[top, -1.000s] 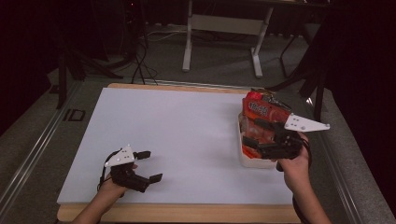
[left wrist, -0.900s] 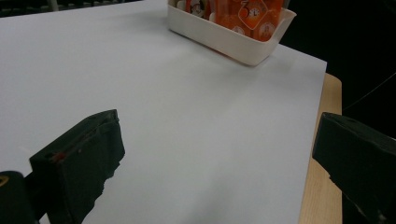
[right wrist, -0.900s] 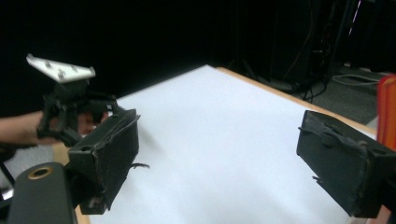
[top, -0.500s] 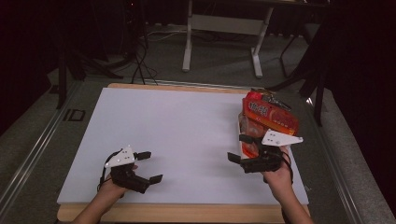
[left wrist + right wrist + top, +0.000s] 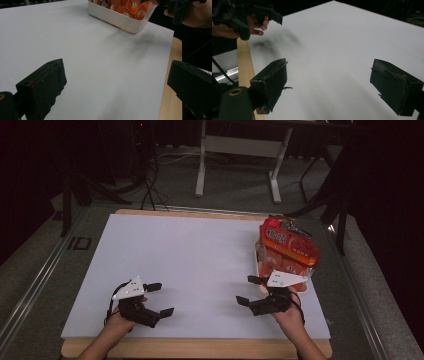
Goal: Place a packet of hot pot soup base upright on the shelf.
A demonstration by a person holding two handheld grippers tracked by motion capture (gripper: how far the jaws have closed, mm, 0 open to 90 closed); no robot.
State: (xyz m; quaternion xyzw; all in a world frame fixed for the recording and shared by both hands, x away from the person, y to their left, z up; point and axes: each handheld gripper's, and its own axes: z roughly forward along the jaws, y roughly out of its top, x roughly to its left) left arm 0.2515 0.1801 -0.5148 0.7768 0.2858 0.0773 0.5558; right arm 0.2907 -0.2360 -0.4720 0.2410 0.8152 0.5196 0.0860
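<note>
A white tray (image 5: 260,257) packed with orange packets stands at the table's right edge, and a red-orange bag (image 5: 288,243) lies on top of it. The tray (image 5: 117,20) also appears at the far end of the left gripper view. My right gripper (image 5: 249,290) hovers open just in front of the tray, pointing left, with nothing between its jaws. My left gripper (image 5: 161,298) stands open near the front left of the white board, pointing right, also holding nothing. Each gripper view shows the wide gap between its own jaws over bare white board.
The white board (image 5: 200,265) lies on a wooden table whose front edge (image 5: 195,347) shows below it. Metal stand legs (image 5: 237,165) and cables stand on the floor beyond the table. Dark floor rails run along both sides.
My right gripper has drawn back from the tray and bag toward the front of the table, swung to point left, and come down lower. The left gripper has stayed put.
</note>
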